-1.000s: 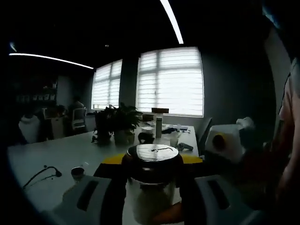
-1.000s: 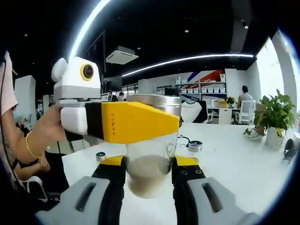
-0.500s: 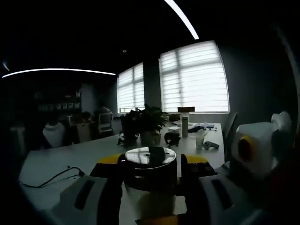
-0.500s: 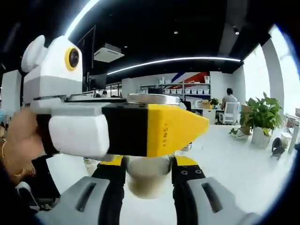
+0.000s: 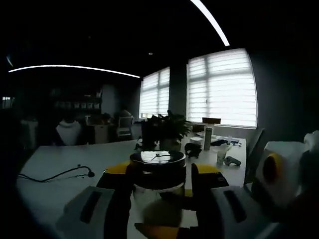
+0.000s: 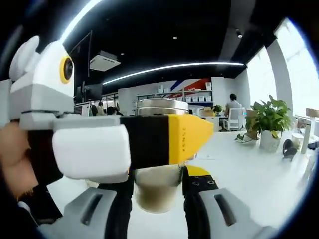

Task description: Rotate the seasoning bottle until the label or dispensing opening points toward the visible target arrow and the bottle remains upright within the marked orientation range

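Observation:
The seasoning bottle [image 6: 157, 193] is clear glass with beige powder in its lower part and a flat metal lid [image 6: 162, 105]. It stands upright between the black and yellow pads of my right gripper [image 6: 157, 175], which is shut on its body. My left gripper [image 6: 172, 139] comes in from the left and crosses just under the lid. In the left gripper view the lid [image 5: 157, 157] sits between the pads of my left gripper [image 5: 158, 174], shut on the bottle's top. A yellow tip of the right gripper [image 5: 164, 228] shows low down. No arrow or label is visible.
A long white table [image 6: 249, 167] stretches behind the bottle. On it stand a potted plant [image 6: 269, 122] and a black cable [image 5: 55, 174], with a tall flask [image 5: 208, 139] and cups further back. A hand [image 6: 15, 159] holds the left gripper. A person [image 6: 233, 105] sits far off.
The left gripper has swung around the bottle's top, and its view has panned, the room sliding right. In the right gripper view it has come closer. Both stay shut on the bottle.

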The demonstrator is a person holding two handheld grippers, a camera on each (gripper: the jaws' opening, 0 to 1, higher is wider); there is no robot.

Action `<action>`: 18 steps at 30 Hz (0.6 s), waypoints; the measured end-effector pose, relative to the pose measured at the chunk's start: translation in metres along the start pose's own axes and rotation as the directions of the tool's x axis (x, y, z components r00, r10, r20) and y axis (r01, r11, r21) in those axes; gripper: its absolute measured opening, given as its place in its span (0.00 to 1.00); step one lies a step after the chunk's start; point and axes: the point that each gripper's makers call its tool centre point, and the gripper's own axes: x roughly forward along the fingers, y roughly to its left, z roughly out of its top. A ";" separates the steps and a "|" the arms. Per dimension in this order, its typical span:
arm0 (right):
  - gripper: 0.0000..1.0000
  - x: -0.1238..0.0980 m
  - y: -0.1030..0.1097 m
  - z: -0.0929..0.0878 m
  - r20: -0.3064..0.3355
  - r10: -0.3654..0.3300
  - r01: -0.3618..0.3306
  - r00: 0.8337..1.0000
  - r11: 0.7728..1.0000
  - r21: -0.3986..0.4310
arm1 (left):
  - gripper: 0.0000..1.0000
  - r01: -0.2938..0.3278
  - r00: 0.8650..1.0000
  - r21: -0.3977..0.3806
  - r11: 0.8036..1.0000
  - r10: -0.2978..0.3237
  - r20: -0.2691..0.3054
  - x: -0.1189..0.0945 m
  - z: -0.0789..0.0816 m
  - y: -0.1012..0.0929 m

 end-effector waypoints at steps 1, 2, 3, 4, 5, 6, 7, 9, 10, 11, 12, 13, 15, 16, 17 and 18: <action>0.36 0.000 0.002 0.000 0.004 -0.005 0.005 1.000 1.000 -0.004 | 0.50 -0.009 1.000 0.006 1.000 0.009 0.001 0.000 0.000 0.000; 0.36 0.000 0.003 0.000 0.008 -0.009 0.009 1.000 1.000 -0.011 | 0.49 -0.037 0.999 0.015 0.999 0.037 0.007 -0.002 0.000 0.003; 0.36 0.000 0.003 0.001 0.010 -0.009 0.009 1.000 1.000 -0.010 | 0.47 -0.082 0.997 0.038 0.996 0.081 0.018 -0.004 0.002 0.009; 0.36 0.000 0.004 0.001 0.011 -0.008 0.008 1.000 1.000 -0.009 | 0.46 -0.120 0.992 0.069 0.990 0.118 0.035 -0.005 0.004 0.013; 0.36 0.001 0.005 0.002 0.021 -0.001 0.001 1.000 1.000 0.000 | 0.47 -0.117 0.993 0.067 0.991 0.114 0.040 -0.005 0.003 0.008; 0.36 0.002 0.006 0.003 0.025 0.000 0.000 1.000 1.000 0.005 | 0.48 -0.120 0.992 0.067 0.991 0.117 0.047 -0.004 0.004 0.006; 0.36 0.002 0.007 0.003 0.028 0.000 -0.001 1.000 1.000 0.009 | 0.50 -0.120 0.992 0.068 0.990 0.117 0.045 -0.004 0.004 0.005; 0.36 0.001 0.007 0.004 0.031 -0.001 0.000 1.000 1.000 0.010 | 0.52 -0.124 0.992 0.073 0.990 0.121 0.043 -0.003 0.005 0.004; 0.36 0.001 0.006 0.004 0.031 -0.005 0.004 1.000 1.000 0.003 | 0.52 -0.129 0.991 0.074 0.989 0.126 0.044 -0.004 0.005 0.004; 0.36 0.001 0.006 0.004 0.032 -0.007 0.007 0.999 1.000 0.000 | 0.52 -0.136 0.990 0.075 0.988 0.133 0.045 -0.004 0.004 0.004; 0.36 0.001 0.006 0.004 0.033 -0.009 0.009 0.999 1.000 -0.004 | 0.52 -0.142 0.989 0.074 0.987 0.139 0.044 -0.005 0.004 0.004; 0.36 0.000 0.006 0.004 0.036 -0.010 0.010 0.999 1.000 -0.004 | 0.52 -0.150 0.988 0.071 0.986 0.147 0.045 -0.005 0.004 0.004; 0.36 -0.001 0.007 0.005 0.043 -0.010 0.010 0.999 1.000 0.000 | 0.53 -0.168 0.985 0.070 0.983 0.165 0.047 -0.006 0.003 0.004; 0.35 -0.001 0.008 0.005 0.048 -0.012 0.012 0.999 1.000 0.002 | 0.54 -0.177 0.984 0.074 0.981 0.174 0.043 -0.007 0.002 0.003; 0.35 -0.002 0.009 0.006 0.055 -0.014 0.014 0.998 1.000 -0.001 | 0.56 -0.181 0.983 0.071 0.981 0.178 0.043 -0.007 0.002 0.003; 0.35 -0.002 0.009 0.007 0.063 -0.014 0.015 0.998 1.000 -0.004 | 0.58 -0.183 0.983 0.071 0.980 0.181 0.039 -0.007 0.002 0.002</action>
